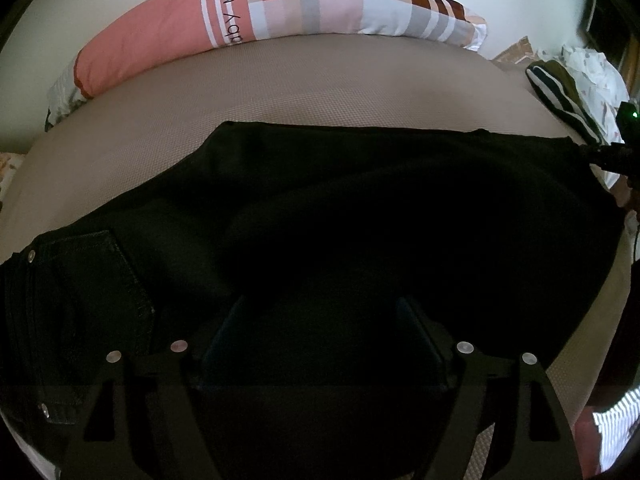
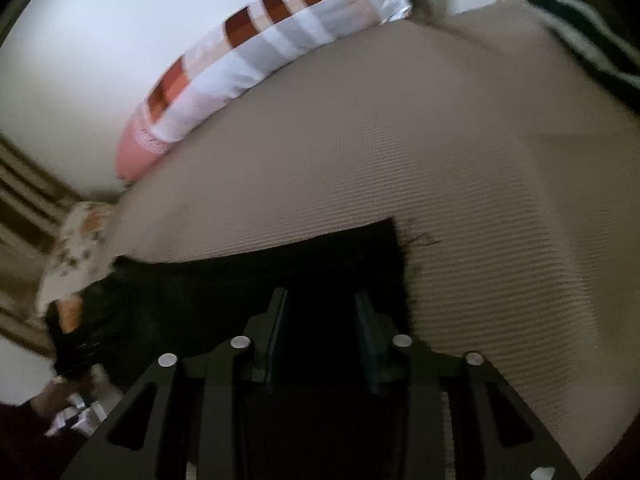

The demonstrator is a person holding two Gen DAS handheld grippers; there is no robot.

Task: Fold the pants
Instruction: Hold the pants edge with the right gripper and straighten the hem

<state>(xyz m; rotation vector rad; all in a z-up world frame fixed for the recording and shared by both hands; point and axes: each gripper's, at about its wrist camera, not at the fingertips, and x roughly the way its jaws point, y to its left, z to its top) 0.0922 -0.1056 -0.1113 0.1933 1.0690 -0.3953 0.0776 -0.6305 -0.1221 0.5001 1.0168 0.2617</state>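
While the pants (image 1: 320,208) are lying flat on the bed (image 1: 320,80), the left gripper (image 1: 320,336) is hovering spread and the right gripper (image 2: 320,320) is straddling the hem, grip unclear, so the next fold is calling for a firm pinch

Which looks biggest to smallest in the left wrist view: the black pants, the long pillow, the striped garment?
1. Black pants, though nearest the camera.
2. Long pillow.
3. Striped garment, partly cut off at the edge.
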